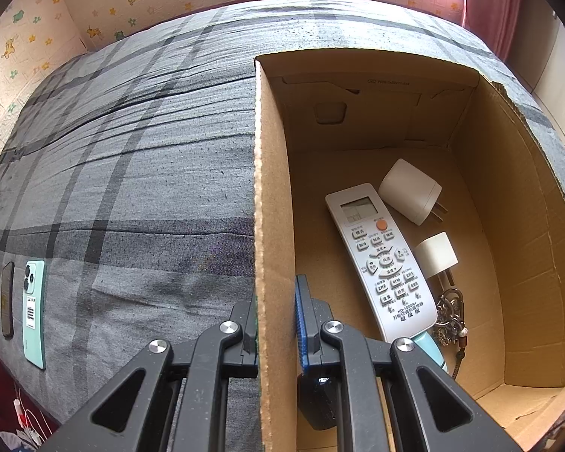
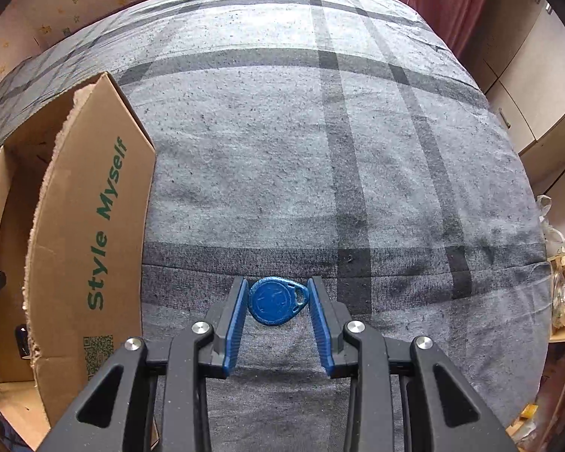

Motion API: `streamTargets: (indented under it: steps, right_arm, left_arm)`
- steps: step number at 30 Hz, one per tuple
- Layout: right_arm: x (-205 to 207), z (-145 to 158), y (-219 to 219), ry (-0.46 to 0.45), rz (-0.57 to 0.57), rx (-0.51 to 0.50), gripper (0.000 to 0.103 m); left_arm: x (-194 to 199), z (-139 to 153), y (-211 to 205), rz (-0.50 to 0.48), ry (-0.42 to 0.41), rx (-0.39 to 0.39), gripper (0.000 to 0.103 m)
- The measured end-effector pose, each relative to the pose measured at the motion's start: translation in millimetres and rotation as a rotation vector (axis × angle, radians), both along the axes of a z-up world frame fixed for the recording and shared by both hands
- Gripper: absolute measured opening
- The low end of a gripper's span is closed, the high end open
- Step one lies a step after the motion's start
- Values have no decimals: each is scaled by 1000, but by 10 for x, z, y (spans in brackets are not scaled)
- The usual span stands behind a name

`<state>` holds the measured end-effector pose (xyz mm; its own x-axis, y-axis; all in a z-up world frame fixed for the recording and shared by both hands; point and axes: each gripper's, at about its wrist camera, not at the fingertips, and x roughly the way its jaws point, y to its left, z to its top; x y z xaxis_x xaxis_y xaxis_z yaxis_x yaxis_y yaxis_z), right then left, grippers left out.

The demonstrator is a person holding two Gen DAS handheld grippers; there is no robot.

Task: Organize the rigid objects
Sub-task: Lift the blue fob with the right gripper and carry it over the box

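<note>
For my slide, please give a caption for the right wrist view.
Right claw grips a blue key fob above the grey plaid bedspread.

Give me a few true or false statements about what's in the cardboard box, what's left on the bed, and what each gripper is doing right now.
1. The left gripper clamps the cardboard box wall. True.
2. The right gripper is empty. False: it holds a blue key fob.
3. The remote control lies inside the box. True.
4. Both chargers lie on the bed. False: the larger charger and smaller charger are in the box.
5. Two phones lie on the bedsheet: a mint green phone and a dark phone. True.
</note>
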<state>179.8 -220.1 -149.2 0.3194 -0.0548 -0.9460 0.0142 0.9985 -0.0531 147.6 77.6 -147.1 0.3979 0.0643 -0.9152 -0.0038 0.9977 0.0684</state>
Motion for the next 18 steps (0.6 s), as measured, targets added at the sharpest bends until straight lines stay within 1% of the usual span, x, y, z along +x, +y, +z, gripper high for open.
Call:
streamTargets:
  steps: [6,12,18]
  right_arm:
    - [104,231,27,-40,23,-15,35]
    - [113,493,201,-80,57,-22,35]
    - [171,694,399,-114,96,-33,35]
  left_arm:
    - [3,4,-12,-1,1,4,14]
    - [5,11,-16,-1,1,4,14]
    - [9,12,-7,-2,2,0,14]
